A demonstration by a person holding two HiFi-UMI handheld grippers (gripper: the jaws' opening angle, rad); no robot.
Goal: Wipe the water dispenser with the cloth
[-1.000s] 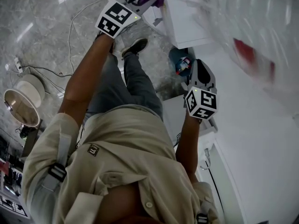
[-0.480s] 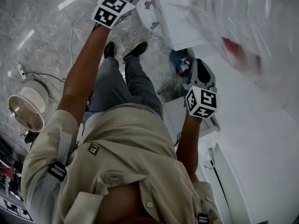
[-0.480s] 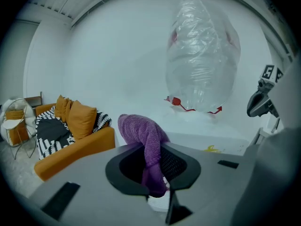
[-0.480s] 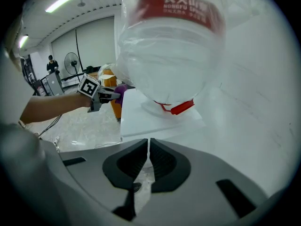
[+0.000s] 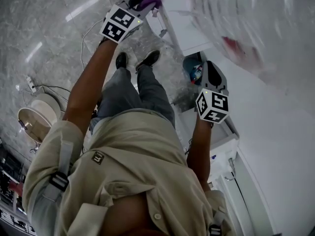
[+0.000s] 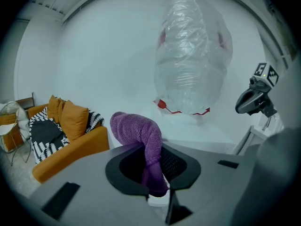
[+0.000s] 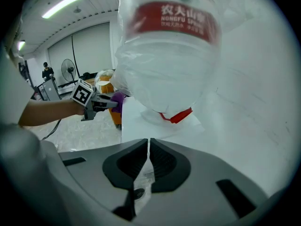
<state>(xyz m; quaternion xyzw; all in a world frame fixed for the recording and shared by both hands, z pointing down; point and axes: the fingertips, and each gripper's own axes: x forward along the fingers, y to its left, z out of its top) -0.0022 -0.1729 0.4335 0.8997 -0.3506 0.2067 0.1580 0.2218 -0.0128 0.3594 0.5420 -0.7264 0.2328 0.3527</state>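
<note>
Pinching one purple terry cloth (image 6: 138, 133) between its jaws, the left tool (image 6: 153, 175) holds it folded into a soft hump at the edge of the single water dispenser (image 5: 183, 26), a smooth white box. One large clear bottle (image 7: 167, 55), wrapped in crinkled plastic film and banded with a red label, stands neck-down on the dispenser's top. The right tool (image 7: 147, 161), jaws pressed together on nothing, hangs near the dispenser's side. Two orange cushions (image 6: 66, 119) sit on one orange sofa (image 6: 70, 147).

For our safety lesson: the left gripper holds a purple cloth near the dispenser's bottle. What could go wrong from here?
1. The cloth is only partly pinched in the left gripper; it may slip out when rubbed.
2. The wrapped bottle stands close; a wide sweep might snag its plastic.
</note>
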